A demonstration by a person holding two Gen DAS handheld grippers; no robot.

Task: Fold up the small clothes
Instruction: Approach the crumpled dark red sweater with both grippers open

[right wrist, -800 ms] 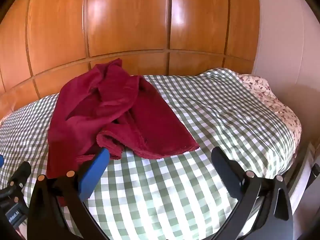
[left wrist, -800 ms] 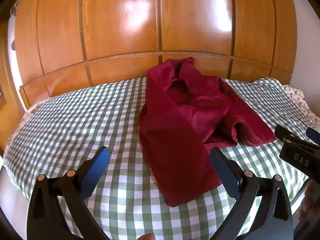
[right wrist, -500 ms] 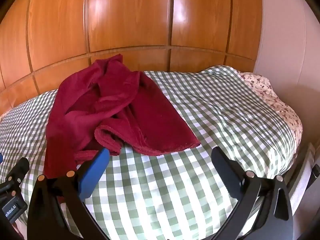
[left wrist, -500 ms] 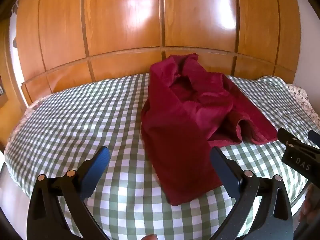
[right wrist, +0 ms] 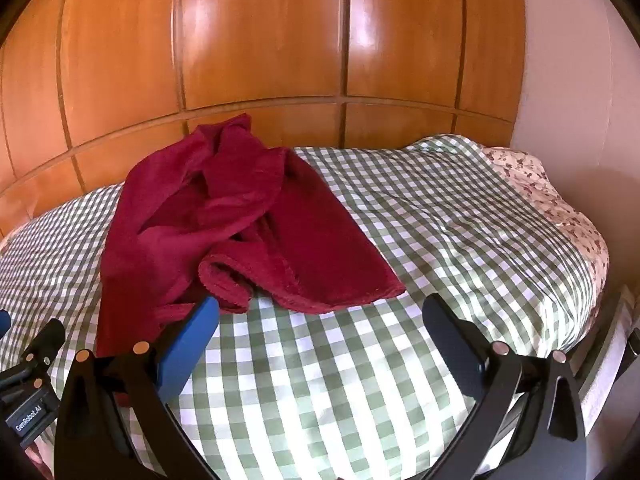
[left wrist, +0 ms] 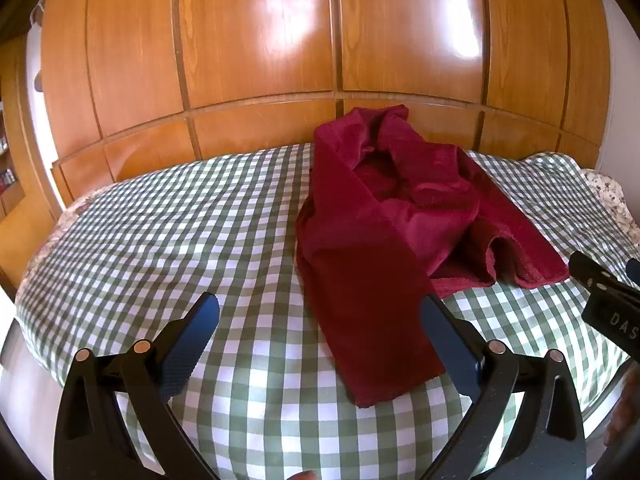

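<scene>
A dark red fleece garment [left wrist: 384, 240] lies crumpled on the green-and-white checked bed cover [left wrist: 180, 240]. One long flap reaches toward the near edge, and a rolled hem sits at its right side. It also shows in the right wrist view [right wrist: 240, 236], left of centre. My left gripper [left wrist: 320, 320] is open and empty, held above the near end of the long flap. My right gripper [right wrist: 320, 324] is open and empty, just in front of the garment's near right hem. Neither touches the cloth.
A glossy wooden panelled wall [left wrist: 320, 40] stands behind the bed. A floral sheet [right wrist: 552, 200] shows at the bed's right edge beside a pale wall. The right gripper's body [left wrist: 608, 304] shows at the right of the left wrist view.
Both grippers have moved slightly forward and up over the bed, so the garment sits a little lower in each view. The garment has not moved. Both grippers stayed open.
</scene>
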